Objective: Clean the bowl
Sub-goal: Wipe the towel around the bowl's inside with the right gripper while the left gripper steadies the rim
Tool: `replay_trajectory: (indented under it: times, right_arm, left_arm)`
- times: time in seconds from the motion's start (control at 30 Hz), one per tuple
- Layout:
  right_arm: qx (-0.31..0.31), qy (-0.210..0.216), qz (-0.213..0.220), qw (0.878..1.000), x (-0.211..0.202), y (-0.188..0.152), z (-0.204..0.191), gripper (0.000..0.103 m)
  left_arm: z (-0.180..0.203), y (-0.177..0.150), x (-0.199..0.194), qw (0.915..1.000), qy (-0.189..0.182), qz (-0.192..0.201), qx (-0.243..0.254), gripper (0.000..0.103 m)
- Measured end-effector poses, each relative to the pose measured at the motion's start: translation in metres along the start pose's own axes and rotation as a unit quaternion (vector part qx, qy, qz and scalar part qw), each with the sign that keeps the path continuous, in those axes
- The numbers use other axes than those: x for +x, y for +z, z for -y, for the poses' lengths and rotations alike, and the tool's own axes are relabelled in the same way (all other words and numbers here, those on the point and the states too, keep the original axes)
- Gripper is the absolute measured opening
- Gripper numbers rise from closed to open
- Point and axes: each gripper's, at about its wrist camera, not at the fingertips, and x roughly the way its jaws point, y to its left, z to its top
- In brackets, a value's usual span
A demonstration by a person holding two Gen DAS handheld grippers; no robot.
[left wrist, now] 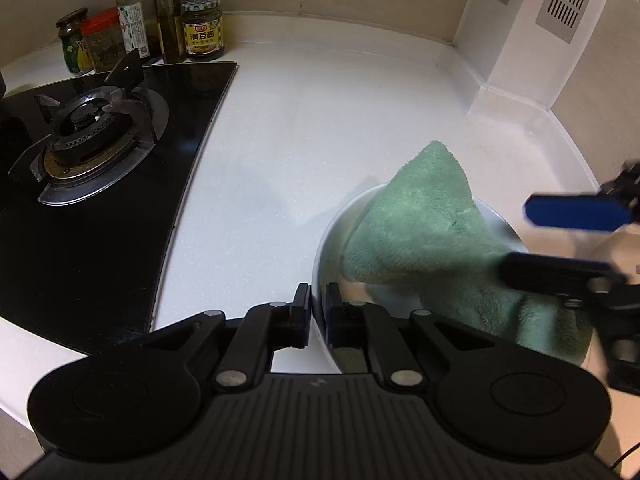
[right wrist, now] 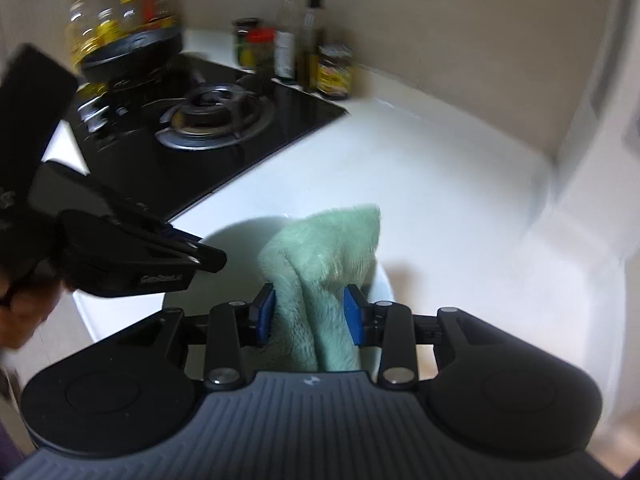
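**Green cloth in the white bowl, one gripper on the rim**

The white bowl (left wrist: 326, 248) sits on the pale worktop (left wrist: 304, 112), to the right of the black gas hob (left wrist: 100, 208). The left gripper (left wrist: 318, 312) has its jaws pinched together on the bowl's near rim, one finger outside the wall and one inside.

A green cloth (left wrist: 420, 220) is heaped in the bowl, one corner standing up above the far rim and a fold spilling over the right side. The right gripper (right wrist: 310, 312) comes in from the right with its blue pads (right wrist: 354, 314) spread apart. The cloth runs up between them; it brushes the left pad, while a gap shows beside the right pad, so nothing is squeezed.

Jars and bottles (left wrist: 168, 20) line the wall behind the hob.
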Motion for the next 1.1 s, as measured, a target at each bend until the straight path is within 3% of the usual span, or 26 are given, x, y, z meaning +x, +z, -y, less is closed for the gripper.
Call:
replay_trajectory:
  times: [0.07, 0.13, 0.17, 0.23, 0.3, 0.43, 0.57, 0.63, 0.8, 0.83, 0.9, 1.0, 1.07, 1.1]
  right_arm:
    - [-0.059, 0.023, 0.006, 0.998, -0.013, 0.005, 0.0, 0.031]
    - [-0.138, 0.046, -0.006, 0.989, -0.017, 0.009, -0.007, 0.016]
    - [-0.188, 0.064, -0.032, 0.98, -0.014, 0.007, -0.012, 0.0]
    - [-0.236, 0.073, -0.08, 0.966, 0.0, 0.005, -0.016, 0.0]
    - [-0.249, 0.074, -0.115, 0.959, 0.022, 0.005, -0.013, 0.0]
    - [-0.221, 0.064, -0.145, 0.962, 0.066, 0.004, -0.011, 0.0]
    - [-0.215, 0.064, -0.144, 0.964, 0.078, 0.005, -0.016, 0.0]
    - [-0.247, 0.074, -0.126, 0.958, 0.063, 0.01, -0.019, 0.0]
    - [-0.382, 0.076, -0.087, 0.917, 0.042, 0.01, -0.019, 0.009]
    - [-0.419, 0.075, -0.087, 0.901, 0.045, 0.009, -0.019, 0.009]
    - [-0.459, 0.086, -0.089, 0.88, 0.06, 0.009, -0.023, 0.009]
    - [-0.493, 0.088, -0.099, 0.86, 0.09, 0.008, -0.028, 0.009]
    - [-0.507, 0.066, -0.117, 0.851, 0.108, 0.001, -0.029, 0.009]
    - [-0.502, 0.062, -0.122, 0.854, 0.11, 0.0, -0.029, 0.008]
  left_arm:
    - [-0.001, 0.0, 0.0, 1.0, -0.003, -0.001, 0.002, 0.006]
    - [-0.002, 0.0, 0.0, 1.0, -0.008, -0.002, 0.005, 0.006]
    - [-0.003, 0.001, 0.0, 0.9999, -0.01, -0.002, 0.006, 0.006]
    - [-0.004, 0.001, 0.0, 0.9999, -0.014, -0.004, 0.009, 0.007]
    - [-0.004, 0.002, 0.0, 0.9998, -0.017, -0.006, 0.011, 0.007]
    - [-0.007, 0.003, 0.0, 0.9996, -0.024, -0.011, 0.008, 0.008]
    - [-0.01, 0.004, 0.0, 0.9994, -0.03, -0.015, 0.003, 0.008]
    - [-0.012, 0.004, 0.0, 0.9994, -0.033, -0.015, -0.003, 0.008]
    - [-0.008, 0.003, -0.001, 0.9997, -0.019, -0.017, -0.002, 0.007]
    - [-0.007, 0.003, -0.001, 0.9997, -0.016, -0.016, 0.001, 0.007]
    - [-0.006, 0.003, -0.001, 0.9998, -0.011, -0.017, 0.0, 0.007]
    - [-0.003, 0.003, -0.001, 0.9999, -0.004, -0.016, 0.004, 0.007]
    - [-0.001, 0.003, -0.001, 0.9999, 0.002, -0.014, 0.009, 0.007]
    - [0.0, 0.003, -0.001, 0.9998, 0.005, -0.012, 0.012, 0.006]
